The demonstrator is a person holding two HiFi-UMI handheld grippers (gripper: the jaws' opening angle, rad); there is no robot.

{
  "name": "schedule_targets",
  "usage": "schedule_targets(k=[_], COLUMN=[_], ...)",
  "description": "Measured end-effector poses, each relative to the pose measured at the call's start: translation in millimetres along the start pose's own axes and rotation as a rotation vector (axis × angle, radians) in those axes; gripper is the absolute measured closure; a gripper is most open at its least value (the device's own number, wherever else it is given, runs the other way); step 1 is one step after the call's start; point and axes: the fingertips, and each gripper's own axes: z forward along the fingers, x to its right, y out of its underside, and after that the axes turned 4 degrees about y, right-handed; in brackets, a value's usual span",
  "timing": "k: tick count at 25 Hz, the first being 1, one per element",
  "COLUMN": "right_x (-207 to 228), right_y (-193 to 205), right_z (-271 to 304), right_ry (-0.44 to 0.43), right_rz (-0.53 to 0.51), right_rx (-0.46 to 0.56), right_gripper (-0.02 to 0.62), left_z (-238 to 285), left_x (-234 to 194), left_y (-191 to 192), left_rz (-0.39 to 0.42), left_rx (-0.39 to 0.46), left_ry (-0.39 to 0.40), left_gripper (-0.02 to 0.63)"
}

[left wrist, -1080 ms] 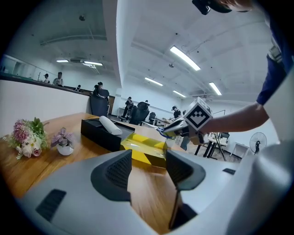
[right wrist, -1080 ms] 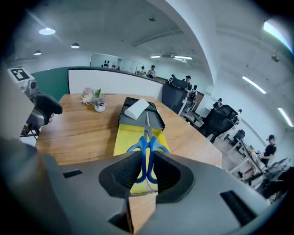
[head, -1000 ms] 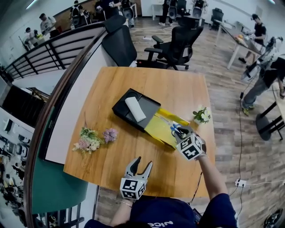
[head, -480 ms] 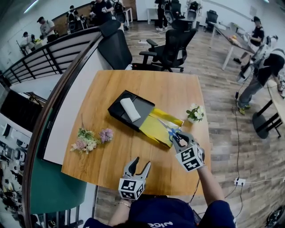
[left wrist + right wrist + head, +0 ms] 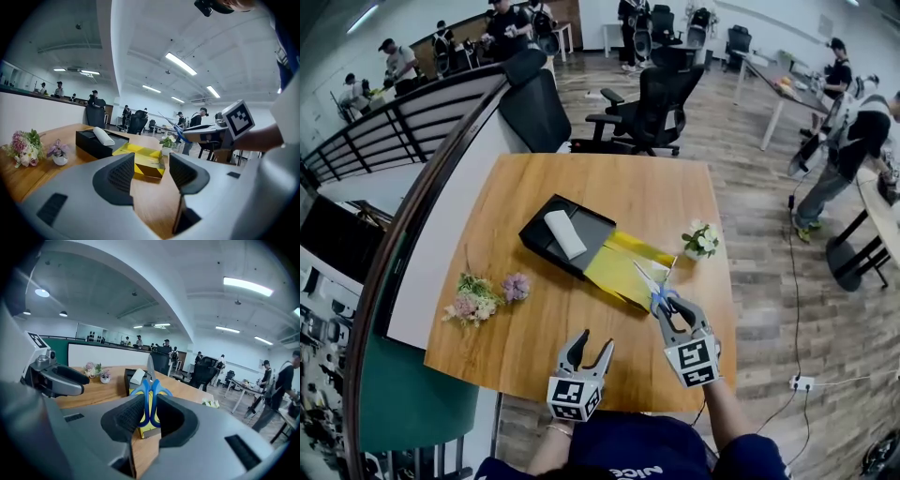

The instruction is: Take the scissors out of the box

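My right gripper (image 5: 667, 305) is shut on the blue handles of the scissors (image 5: 654, 282), held in the air over the near right part of the table. In the right gripper view the scissors (image 5: 150, 394) stand upright between the pads, blades pointing away. The yellow box (image 5: 623, 264) lies open on the wooden table (image 5: 534, 328), its black lid (image 5: 581, 246) behind it with a white roll (image 5: 561, 232) on top. My left gripper (image 5: 590, 351) hangs open at the table's near edge, nothing between its jaws. In the left gripper view the yellow box (image 5: 140, 159) lies ahead.
A bunch of flowers (image 5: 478, 295) lies at the table's left. A small white flower pot (image 5: 698, 240) stands at the right edge. Black office chairs (image 5: 647, 103) stand beyond the far edge. People work at desks in the background.
My right gripper has lifted the scissors out of the yellow box and drawn them back toward me, rolling as it went. The left gripper has barely shifted.
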Motion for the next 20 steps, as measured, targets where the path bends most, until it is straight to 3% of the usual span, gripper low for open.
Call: schedule_targets(k=[10, 20], right_x=[-2, -24], right_y=[37, 88], right_z=[-40, -69], right_ry=[0.082, 0.149], right_rz=[0.174, 0.264], right_rx=[0.025, -0.044], right_gripper=[0.5, 0.5], left_z=[1, -6], left_x=[20, 30], left_y=[9, 22], left_rz=[0.028, 0.058], left_rx=[-0.005, -0.029], left_ry=[0.021, 0.033], left_gripper=[0.371, 0.371])
